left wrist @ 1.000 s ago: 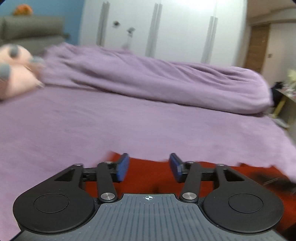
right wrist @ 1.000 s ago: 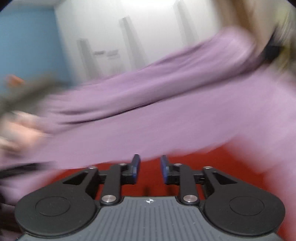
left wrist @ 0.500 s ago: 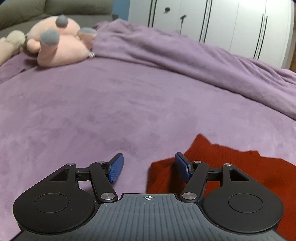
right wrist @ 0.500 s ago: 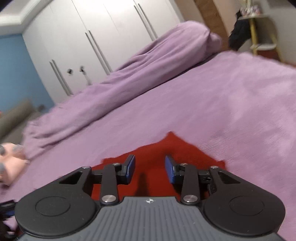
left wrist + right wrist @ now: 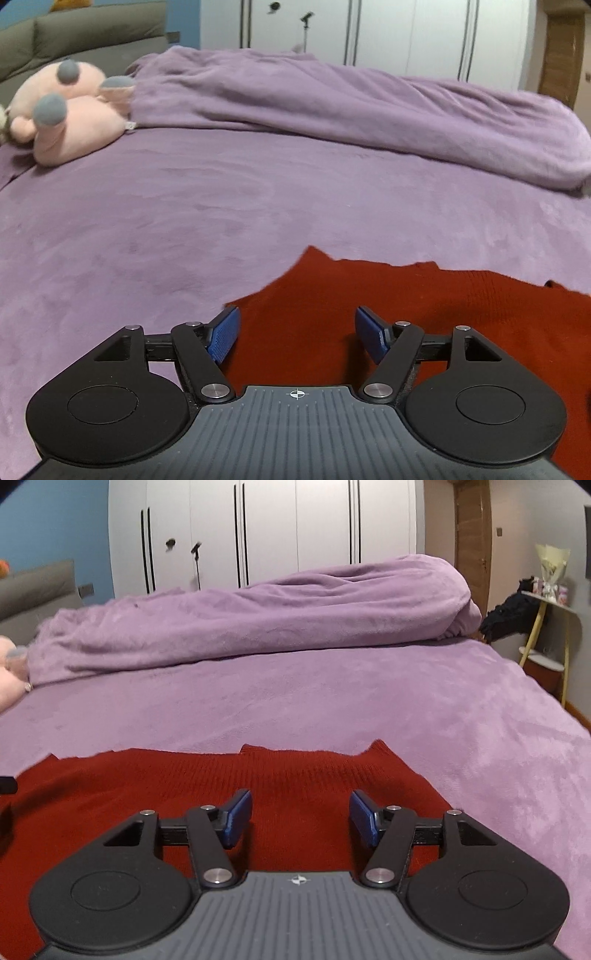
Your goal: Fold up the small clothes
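A: Location of the garment?

B: Red ribbed knit garment [image 5: 424, 314], spread flat on the purple plush bed cover [image 5: 184, 221]; lower right of the left wrist frame, lower centre and lower left of the right wrist frame.

A: State of the fingers?

B: Left gripper [image 5: 297, 336]: blue-padded fingers [image 5: 223, 334] parted and opening, only flat knit below the gap, nothing pinched. Right gripper [image 5: 300, 818]: same, parted and opening over the garment, no cloth gripped.

A: Likely failures from here?

B: Pinching the bed cover along with the knit. Cause: the left-hand finger of the left gripper at the very edge of the garment, beside bare cover. Also probable: catching one layer only, or none, since the cloth lies flat with no raised fold. Uneven fold if the two grasp heights differ.

A: Obstructions?

B: None near. Pink plush toy with grey tips [image 5: 66, 110] in the upper left, well apart. Rolled purple blanket [image 5: 258, 616] across the upper frame, well apart.
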Tool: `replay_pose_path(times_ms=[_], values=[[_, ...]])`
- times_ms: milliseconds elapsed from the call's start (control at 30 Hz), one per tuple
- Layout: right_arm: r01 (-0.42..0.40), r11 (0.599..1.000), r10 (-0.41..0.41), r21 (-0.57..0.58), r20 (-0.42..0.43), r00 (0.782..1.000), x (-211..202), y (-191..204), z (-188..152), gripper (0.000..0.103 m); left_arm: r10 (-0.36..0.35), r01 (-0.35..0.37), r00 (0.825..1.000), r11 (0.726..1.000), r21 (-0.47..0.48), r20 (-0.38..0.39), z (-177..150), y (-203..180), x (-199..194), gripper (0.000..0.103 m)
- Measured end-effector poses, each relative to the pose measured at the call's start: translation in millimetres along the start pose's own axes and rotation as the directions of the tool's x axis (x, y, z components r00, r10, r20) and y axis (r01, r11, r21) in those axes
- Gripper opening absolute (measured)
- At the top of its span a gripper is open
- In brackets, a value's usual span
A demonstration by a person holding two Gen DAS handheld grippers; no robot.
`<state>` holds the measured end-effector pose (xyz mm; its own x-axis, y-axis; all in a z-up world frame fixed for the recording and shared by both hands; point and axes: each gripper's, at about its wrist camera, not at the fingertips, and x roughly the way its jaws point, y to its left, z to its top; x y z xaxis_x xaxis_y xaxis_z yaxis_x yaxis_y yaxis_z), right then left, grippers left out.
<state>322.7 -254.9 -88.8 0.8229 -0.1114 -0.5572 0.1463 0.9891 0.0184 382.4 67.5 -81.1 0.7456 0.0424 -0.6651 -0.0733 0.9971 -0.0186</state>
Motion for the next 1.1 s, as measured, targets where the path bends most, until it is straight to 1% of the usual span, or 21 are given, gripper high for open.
replay_pose_path(times_ms=[67,133,200,267,300,367,400,433,467,500,533,600,700,767,833,867,933,967,1000,1033,1100], values=[[0.016,0.998,-0.016,-0.053,-0.01,1.0,12.2,9.0,3.1,0.057,0.015,-0.014,1.0,0.999,0.037,-0.023,1.9,-13.2,15.8,0.077],[0.033,0.994,-0.038,-0.101,-0.045,0.998,28.2,16.3,4.0,0.057,0.038,-0.034,0.998,0.996,0.078,-0.049,1.9,-22.6,30.9,0.077],[0.048,0.991,-0.058,-0.129,-0.075,0.995,46.6,18.4,4.9,0.056,0.075,-0.071,0.997,0.99,0.121,-0.031,3.0,-29.8,41.2,0.08],[0.065,0.988,-0.073,-0.14,-0.058,0.996,56.4,16.7,5.5,0.059,0.094,-0.092,0.995,0.987,0.135,-0.014,6.8,-32.1,49.3,0.084],[0.074,0.987,-0.083,-0.14,-0.054,0.995,60.9,15.3,6.5,0.06,0.099,-0.097,0.995,0.987,0.132,-0.011,8.2,-32.0,53.2,0.085],[0.078,0.988,-0.085,-0.133,-0.048,0.995,67.9,12.5,6.2,0.068,0.106,-0.105,0.994,0.988,0.109,-0.005,9.8,-29.1,61.7,0.091],[0.082,0.988,-0.089,-0.134,-0.046,0.995,71.2,12.3,5.8,0.07,0.11,-0.109,0.994,0.989,0.096,-0.004,9.9,-27.0,65.0,0.096],[0.094,0.986,-0.1,-0.137,-0.037,0.994,73.3,13.0,5.2,0.078,0.112,-0.111,0.994,0.991,0.079,-0.004,10.3,-24.1,67.9,0.099],[0.114,0.984,-0.119,-0.138,-0.03,0.992,75.2,13.8,4.7,0.088,0.106,-0.105,0.994,0.992,0.064,-0.006,11.0,-21.8,70.3,0.1],[0.135,0.983,-0.139,-0.127,-0.029,0.99,77.9,12.4,4.8,0.092,0.097,-0.097,0.995,0.994,0.041,-0.015,10.8,-17.3,72.7,0.103],[0.138,0.985,-0.142,-0.105,-0.033,0.989,80.1,9.0,5.4,0.096,0.089,-0.089,0.996,0.996,0.023,-0.022,12.4,-13.1,73.7,0.103],[0.126,0.99,-0.13,-0.07,-0.048,0.99,82.0,2.7,7.3,0.099,0.064,-0.064,0.997,0.998,-0.012,-0.042,14.3,-5.4,70.8,0.103],[0.125,0.989,-0.129,-0.08,-0.049,0.99,76.4,3.7,7.8,0.099,0.039,-0.044,0.996,0.997,-0.061,-0.083,14.5,12.8,52.7,0.101],[0.113,0.99,-0.118,-0.08,-0.055,0.992,64.2,5.1,8.9,0.099,-0.007,0.0,0.995,0.997,-0.073,-0.1,9.1,28.3,35.1,0.099],[0.083,0.995,-0.086,-0.048,-0.058,0.995,39.8,5.5,4.5,0.099,-0.066,0.057,0.992,0.995,-0.084,-0.109,-4.0,51.6,7.8,0.098],[0.064,0.998,-0.065,-0.011,-0.067,0.996,23.0,4.2,-0.3,0.099,-0.081,0.07,0.99,0.993,-0.097,-0.112,-10.1,61.9,-2.8,0.098],[-0.007,0.997,0.012,0.077,-0.062,0.998,-10.6,-0.3,-14.1,0.099,-0.135,0.112,0.981,0.98,-0.163,-0.136,-25.1,87.7,-25.2,0.096],[-0.042,0.992,0.049,0.117,-0.062,0.997,-28.3,-2.4,-23.4,0.098,-0.184,0.148,0.97,0.965,-0.217,-0.158,-34.4,102.7,-35.4,0.095],[-0.071,0.986,0.081,0.153,-0.06,0.995,-47.6,-4.3,-34.9,0.096,-0.224,0.17,0.958,0.947,-0.274,-0.178,-42.0,114.8,-41.9,0.09],[-0.086,0.98,0.098,0.178,-0.058,0.994,-63.0,-5.2,-44.9,0.092,-0.261,0.19,0.946,0.928,-0.321,-0.194,-47.7,123.7,-45.4,0.085],[-0.099,0.971,0.115,0.217,-0.064,0.991,-87.0,-5.9,-63.8,0.082,-0.356,0.236,0.909,0.869,-0.435,-0.217,-59.7,140.7,-48.3,0.08]])
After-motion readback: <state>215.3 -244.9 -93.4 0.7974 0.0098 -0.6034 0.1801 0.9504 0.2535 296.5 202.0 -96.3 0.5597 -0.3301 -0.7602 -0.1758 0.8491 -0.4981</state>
